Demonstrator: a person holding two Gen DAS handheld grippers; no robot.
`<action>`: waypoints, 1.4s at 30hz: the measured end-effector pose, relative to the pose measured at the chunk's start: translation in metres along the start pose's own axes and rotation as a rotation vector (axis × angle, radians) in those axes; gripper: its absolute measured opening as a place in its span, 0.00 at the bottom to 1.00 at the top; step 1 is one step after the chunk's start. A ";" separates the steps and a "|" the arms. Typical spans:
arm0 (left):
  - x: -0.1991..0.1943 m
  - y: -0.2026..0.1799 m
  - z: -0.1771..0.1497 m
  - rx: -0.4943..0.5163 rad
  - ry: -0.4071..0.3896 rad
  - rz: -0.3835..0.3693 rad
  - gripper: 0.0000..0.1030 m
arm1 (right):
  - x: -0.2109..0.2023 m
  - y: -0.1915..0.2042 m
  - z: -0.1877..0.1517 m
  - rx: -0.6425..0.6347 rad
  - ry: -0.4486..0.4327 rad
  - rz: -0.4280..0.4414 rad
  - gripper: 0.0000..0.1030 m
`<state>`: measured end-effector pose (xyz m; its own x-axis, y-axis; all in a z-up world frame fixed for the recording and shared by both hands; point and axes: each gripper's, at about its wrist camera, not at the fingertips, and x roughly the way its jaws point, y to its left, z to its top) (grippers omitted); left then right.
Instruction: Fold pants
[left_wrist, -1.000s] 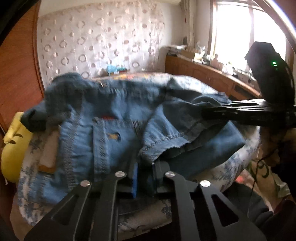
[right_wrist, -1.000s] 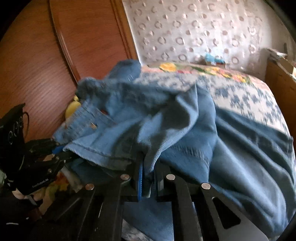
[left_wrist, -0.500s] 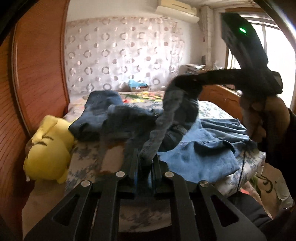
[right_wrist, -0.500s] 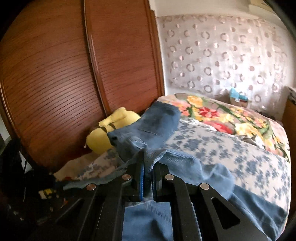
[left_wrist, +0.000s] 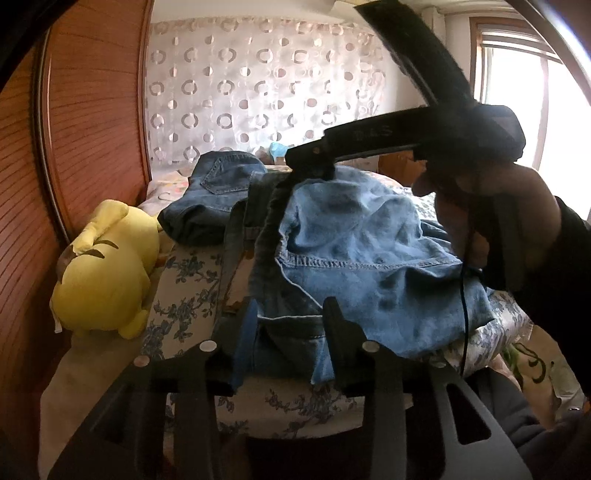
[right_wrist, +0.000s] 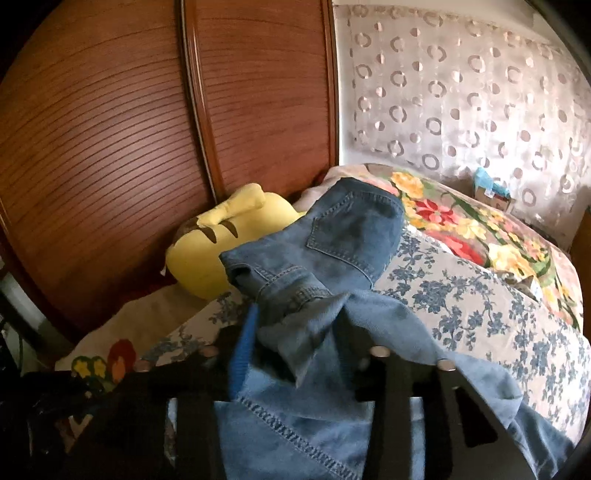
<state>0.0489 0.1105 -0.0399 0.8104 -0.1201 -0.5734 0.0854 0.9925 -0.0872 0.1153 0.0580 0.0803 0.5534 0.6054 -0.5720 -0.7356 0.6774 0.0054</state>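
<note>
Light blue denim pants (left_wrist: 373, 254) lie bunched on the bed, also seen in the right wrist view (right_wrist: 314, 417). My left gripper (left_wrist: 290, 328) is open, its fingers spread either side of the pants' near edge. My right gripper (right_wrist: 299, 343) is open too, with denim draped loosely between its fingers. In the left wrist view the right gripper (left_wrist: 314, 166) hovers above the top of the pile, held by a hand (left_wrist: 491, 206). A darker pair of jeans (right_wrist: 332, 236) lies folded further back on the bed.
A yellow plush toy (left_wrist: 103, 273) lies at the bed's left side against the wooden wardrobe doors (right_wrist: 147, 147). The bed has a blue floral sheet (right_wrist: 480, 295) and a bright flowered quilt (right_wrist: 461, 221). A patterned curtain (left_wrist: 258, 92) hangs behind; a window is right.
Both grippers have opened and let go of the denim they pinched. The lifted pants have dropped onto the bed in a new fold, and the right gripper has moved over the pile.
</note>
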 end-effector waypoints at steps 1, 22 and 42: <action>0.000 0.000 0.001 0.002 -0.005 -0.002 0.37 | 0.001 -0.005 -0.006 0.000 -0.004 0.000 0.47; 0.039 0.007 -0.008 0.026 0.038 0.103 0.06 | -0.111 -0.072 -0.176 0.084 0.054 -0.125 0.47; -0.002 0.023 -0.023 -0.038 0.021 0.078 0.06 | -0.141 -0.066 -0.217 0.123 0.003 -0.052 0.01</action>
<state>0.0360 0.1330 -0.0600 0.8017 -0.0432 -0.5962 0.0002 0.9974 -0.0721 0.0013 -0.1631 -0.0169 0.5884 0.5671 -0.5763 -0.6525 0.7540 0.0758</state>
